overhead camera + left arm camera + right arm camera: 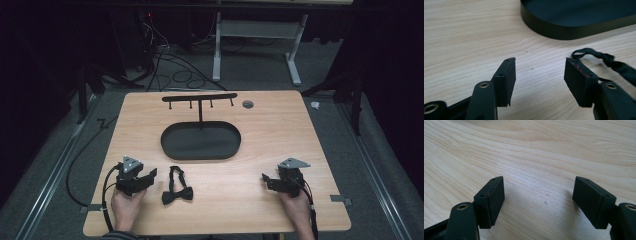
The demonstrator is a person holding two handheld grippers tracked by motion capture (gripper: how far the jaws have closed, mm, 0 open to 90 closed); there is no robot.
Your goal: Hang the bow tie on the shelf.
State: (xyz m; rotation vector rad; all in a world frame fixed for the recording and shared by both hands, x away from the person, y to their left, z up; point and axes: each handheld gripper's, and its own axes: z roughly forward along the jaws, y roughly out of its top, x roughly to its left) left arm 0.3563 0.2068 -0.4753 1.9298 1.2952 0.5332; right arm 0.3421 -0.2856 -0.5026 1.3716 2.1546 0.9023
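A wooden table (pixel 280 130) carries a black oval tray (pixel 200 141), unlabelled. Just below the tray lies a black bow tie (pixel 176 190). Left gripper (pixel 145 177) beside it gapes empty; right gripper (pixel 267 181) likewise spread.

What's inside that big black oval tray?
The tray looks empty: just its dark floor and the foot of the hook stand rising from its back edge. The bow tie lies outside it, on the table. The tabletop beneath the tray is hidden.

bow tie (pixel 177 191) | black, strap looped | flat on table, nr front edge
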